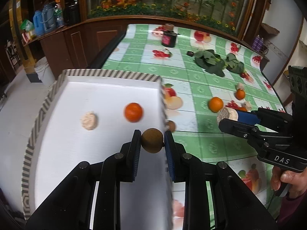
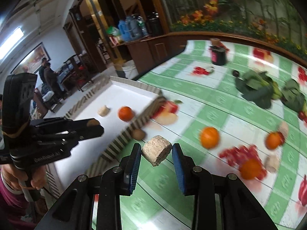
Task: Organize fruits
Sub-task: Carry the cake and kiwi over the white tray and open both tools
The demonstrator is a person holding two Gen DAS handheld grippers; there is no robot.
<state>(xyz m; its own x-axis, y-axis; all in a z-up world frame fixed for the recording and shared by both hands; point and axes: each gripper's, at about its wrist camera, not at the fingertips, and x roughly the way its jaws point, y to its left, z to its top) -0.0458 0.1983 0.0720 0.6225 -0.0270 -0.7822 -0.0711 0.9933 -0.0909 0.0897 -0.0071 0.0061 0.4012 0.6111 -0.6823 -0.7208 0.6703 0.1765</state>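
Observation:
My left gripper [image 1: 152,134] is shut on a small round brown fruit [image 1: 152,142], held over the right part of a white tray [image 1: 115,74] with a striped rim. Inside the tray lie an orange [image 1: 133,112] and a pale beige chunk [image 1: 89,120]. My right gripper [image 2: 156,146] is shut on a beige cylindrical chunk [image 2: 157,151], lifted above the green checked tablecloth just right of the tray [image 2: 134,84]. A second brown fruit [image 2: 138,134] rests against the tray's outer wall. Loose oranges [image 2: 209,137] [image 2: 274,140] [image 2: 250,169] lie on the table to the right.
Leafy greens [image 1: 211,61] and a dark jar [image 1: 168,38] stand further back on the table. A white bucket [image 1: 45,71] sits on the floor beyond the tray, by wooden cabinets. A hand [image 1: 287,180] holds the right gripper's handle. People stand far off [image 2: 48,72].

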